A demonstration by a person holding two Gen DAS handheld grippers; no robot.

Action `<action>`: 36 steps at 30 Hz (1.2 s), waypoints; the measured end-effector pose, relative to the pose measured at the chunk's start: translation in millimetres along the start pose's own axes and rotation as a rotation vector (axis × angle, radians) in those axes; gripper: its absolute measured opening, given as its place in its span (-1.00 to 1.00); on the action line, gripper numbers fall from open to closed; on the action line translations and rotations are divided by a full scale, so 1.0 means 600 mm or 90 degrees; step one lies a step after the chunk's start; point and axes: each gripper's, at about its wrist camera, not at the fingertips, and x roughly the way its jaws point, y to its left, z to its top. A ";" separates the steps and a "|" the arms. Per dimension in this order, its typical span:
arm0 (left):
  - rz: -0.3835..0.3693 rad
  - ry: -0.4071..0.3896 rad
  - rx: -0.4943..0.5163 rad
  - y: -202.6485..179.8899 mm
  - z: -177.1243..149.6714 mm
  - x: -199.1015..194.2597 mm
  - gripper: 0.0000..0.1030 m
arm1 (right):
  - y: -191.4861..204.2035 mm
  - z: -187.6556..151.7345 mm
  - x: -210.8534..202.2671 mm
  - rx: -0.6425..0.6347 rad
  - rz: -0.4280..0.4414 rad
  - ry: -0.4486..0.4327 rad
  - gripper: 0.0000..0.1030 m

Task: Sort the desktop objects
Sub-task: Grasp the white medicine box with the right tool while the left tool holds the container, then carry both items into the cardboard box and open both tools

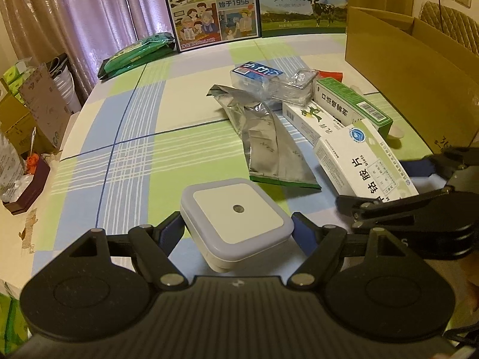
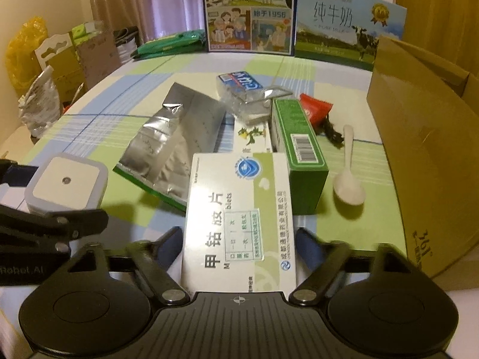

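Sorting has barely begun. Left gripper (image 1: 238,229) fingers hold the night light (image 1: 236,224); right gripper (image 2: 239,243) fingers hold the medicine box (image 2: 236,218). The remaining pile stays on the counter (image 1: 134,137), with the cardboard box (image 2: 425,149) at right.

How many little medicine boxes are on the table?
3: a white box between the right jaws, a green box beside it, a long white one partly hidden behind.

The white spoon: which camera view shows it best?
The right wrist view. There the white spoon lies in full on the tablecloth, bowl toward the camera, between the green box and the cardboard box. In the left wrist view only a small pale part shows behind the green box.
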 end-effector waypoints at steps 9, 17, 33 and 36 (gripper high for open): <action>0.019 -0.029 0.000 0.006 0.007 -0.049 0.45 | 0.003 0.002 -0.058 -0.002 -0.013 -0.050 0.32; 0.005 -0.076 0.031 -0.029 0.046 -0.116 0.45 | -0.033 0.030 -0.157 0.023 -0.045 -0.107 0.32; -0.164 -0.163 0.108 -0.255 0.210 -0.153 0.45 | -0.306 0.110 -0.280 0.127 -0.174 -0.129 0.32; -0.187 -0.160 0.112 -0.296 0.233 -0.136 0.45 | -0.341 0.109 -0.278 0.128 -0.182 -0.119 0.32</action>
